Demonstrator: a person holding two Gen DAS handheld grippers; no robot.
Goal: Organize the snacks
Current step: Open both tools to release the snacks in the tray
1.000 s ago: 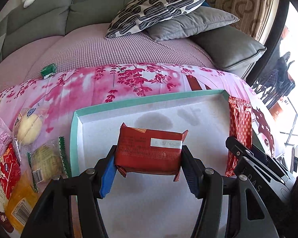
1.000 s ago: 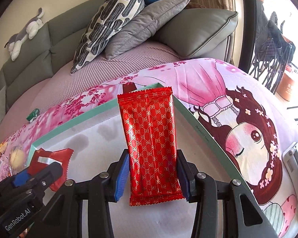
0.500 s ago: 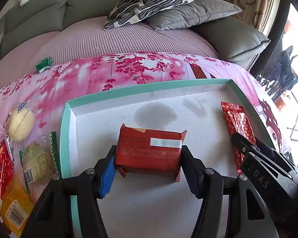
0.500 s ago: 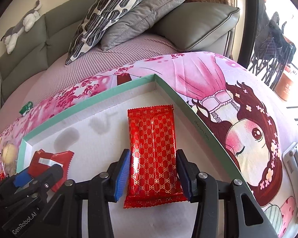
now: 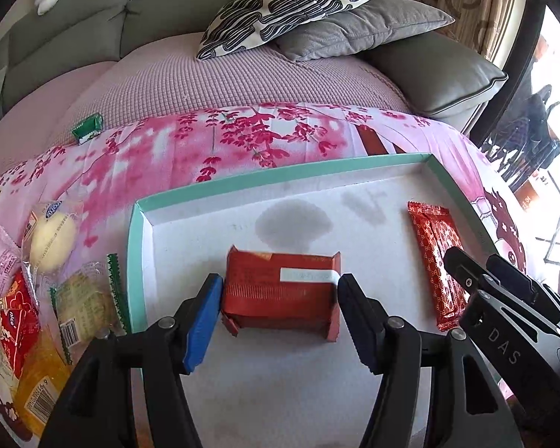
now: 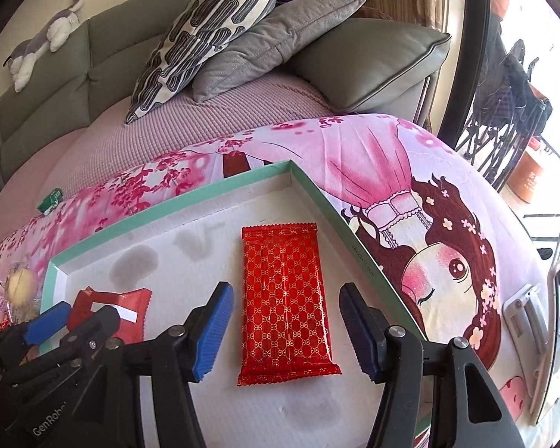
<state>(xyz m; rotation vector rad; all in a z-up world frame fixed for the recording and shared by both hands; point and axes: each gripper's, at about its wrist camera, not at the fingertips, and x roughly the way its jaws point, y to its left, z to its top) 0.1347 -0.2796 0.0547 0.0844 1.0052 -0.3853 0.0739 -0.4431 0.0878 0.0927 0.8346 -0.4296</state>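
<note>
A white tray with a teal rim (image 5: 242,183) lies on a pink printed cloth. My left gripper (image 5: 280,280) holds a red biscuit packet (image 5: 280,298) low over the tray floor. Its jaws are opening, and both pads still touch the packet's ends. A long red wafer bar (image 6: 285,298) lies flat by the tray's right wall. My right gripper (image 6: 285,289) straddles it with its jaws opening and a gap on each side. The right wrist view has the left gripper (image 6: 67,321) and its packet (image 6: 127,302) at lower left. In the left wrist view, the right gripper (image 5: 474,257) partly hides the wafer bar (image 5: 433,246).
Several loose snacks lie on the cloth left of the tray, among them a round bun packet (image 5: 52,239) and a clear cracker packet (image 5: 86,298). A small green packet (image 5: 87,127) sits farther back. Behind is a sofa with cushions (image 5: 298,3).
The right gripper lowered the wafer bar onto the tray floor and opened off it. The left gripper sank lower over the tray with its packet.
</note>
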